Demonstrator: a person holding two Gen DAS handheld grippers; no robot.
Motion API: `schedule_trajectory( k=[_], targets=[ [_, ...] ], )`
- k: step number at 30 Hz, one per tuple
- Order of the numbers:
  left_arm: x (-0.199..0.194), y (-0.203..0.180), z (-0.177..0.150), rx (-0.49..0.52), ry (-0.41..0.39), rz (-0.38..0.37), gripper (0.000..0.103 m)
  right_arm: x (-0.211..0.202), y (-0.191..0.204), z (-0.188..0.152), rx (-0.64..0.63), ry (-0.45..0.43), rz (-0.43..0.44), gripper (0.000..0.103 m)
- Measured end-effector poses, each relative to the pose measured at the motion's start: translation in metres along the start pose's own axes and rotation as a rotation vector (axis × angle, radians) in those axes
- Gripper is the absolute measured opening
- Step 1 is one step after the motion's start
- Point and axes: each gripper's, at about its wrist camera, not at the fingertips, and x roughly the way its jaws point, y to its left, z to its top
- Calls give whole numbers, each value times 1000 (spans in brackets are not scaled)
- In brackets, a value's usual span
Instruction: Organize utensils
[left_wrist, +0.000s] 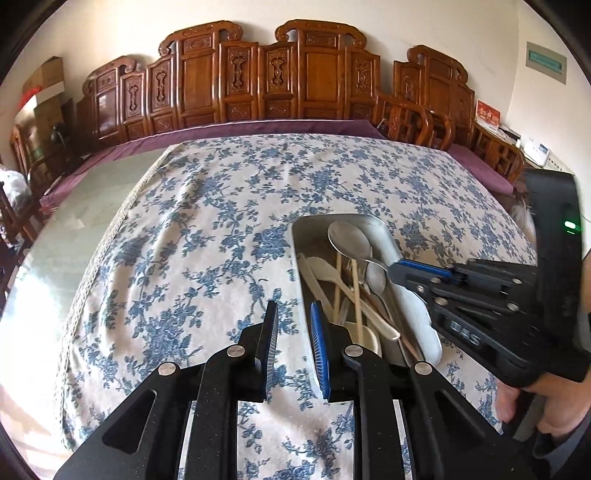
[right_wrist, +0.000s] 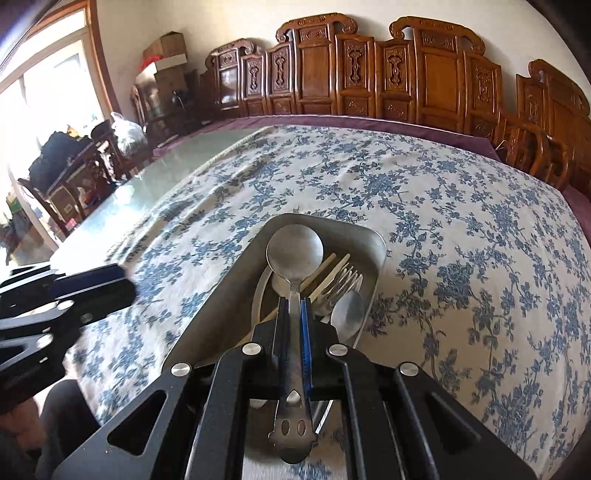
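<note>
A metal tray (left_wrist: 384, 230) (right_wrist: 373, 236) sits on the floral tablecloth and holds chopsticks (left_wrist: 355, 291), white plastic spoons (left_wrist: 325, 271), a fork (right_wrist: 341, 282) and metal spoons. My right gripper (right_wrist: 294, 308) (left_wrist: 395, 266) is shut on the handle of a large metal spoon (right_wrist: 294, 249) (left_wrist: 349, 240), holding it over the tray with the bowl pointing away. My left gripper (left_wrist: 293, 314) is open and empty, just left of the tray above the cloth. It shows at the left edge of the right wrist view (right_wrist: 110, 284).
A blue floral tablecloth (left_wrist: 207, 229) (right_wrist: 461, 229) covers part of a glass-topped table (left_wrist: 74, 236). Carved wooden chairs (left_wrist: 280, 74) line the far side. Boxes and a cluttered side table (right_wrist: 66, 166) stand at the left by a window.
</note>
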Motion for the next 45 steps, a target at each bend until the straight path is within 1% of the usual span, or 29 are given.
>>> schedule_trajectory(
  k=[7, 10, 14, 17, 19, 27, 31, 33, 38, 39, 40, 41, 42, 43, 44, 45],
  targets=[
    [-5, 11, 0, -17, -6, 5, 17, 31, 2, 10, 9, 47, -53, 8],
    [-6, 16, -1, -20, -5, 8, 17, 41, 1, 12, 23, 66, -63, 8],
    [-7, 22, -2, -31, -3, 13, 17, 53, 0, 9, 39, 88, -65, 8],
    [-7, 25, -3, -38, -1, 16, 17, 56, -1, 6, 66, 91, -38, 8],
    [-6, 26, -3, -38, 1, 18, 17, 57, 0, 5, 67, 95, -38, 8],
    [-5, 23, -6, -31, 3, 25, 17, 41, 7, 1, 54, 64, 34, 10],
    [-8, 19, -7, -30, 1, 25, 17, 19, 8, -2, 32, 21, 49, 10],
    [-10, 16, -8, -29, -4, 23, 18, 3, 6, -4, 25, -9, 41, 10],
    [-20, 6, -7, -15, -26, 26, 32, -39, -7, -13, 38, -65, -2, 10],
    [-23, 3, -7, -13, -31, 29, 39, -48, -11, -16, 49, -73, -10, 10],
    [-26, 1, -7, -15, -36, 25, 48, -59, -15, -18, 60, -84, -17, 12],
    [-28, 0, -8, -18, -42, 18, 52, -66, -17, -20, 63, -92, -24, 22],
    [-32, -3, -8, -19, -50, 12, 57, -76, -20, -23, 64, -106, -47, 29],
    [-35, -7, -8, -14, -54, 15, 64, -86, -22, -26, 68, -120, -68, 41],
    [-38, -10, -8, -6, -58, 19, 67, -93, -24, -29, 72, -130, -78, 47],
    [-41, -13, -8, -2, -63, 18, 72, -101, -27, -32, 78, -139, -87, 51]
  ],
)
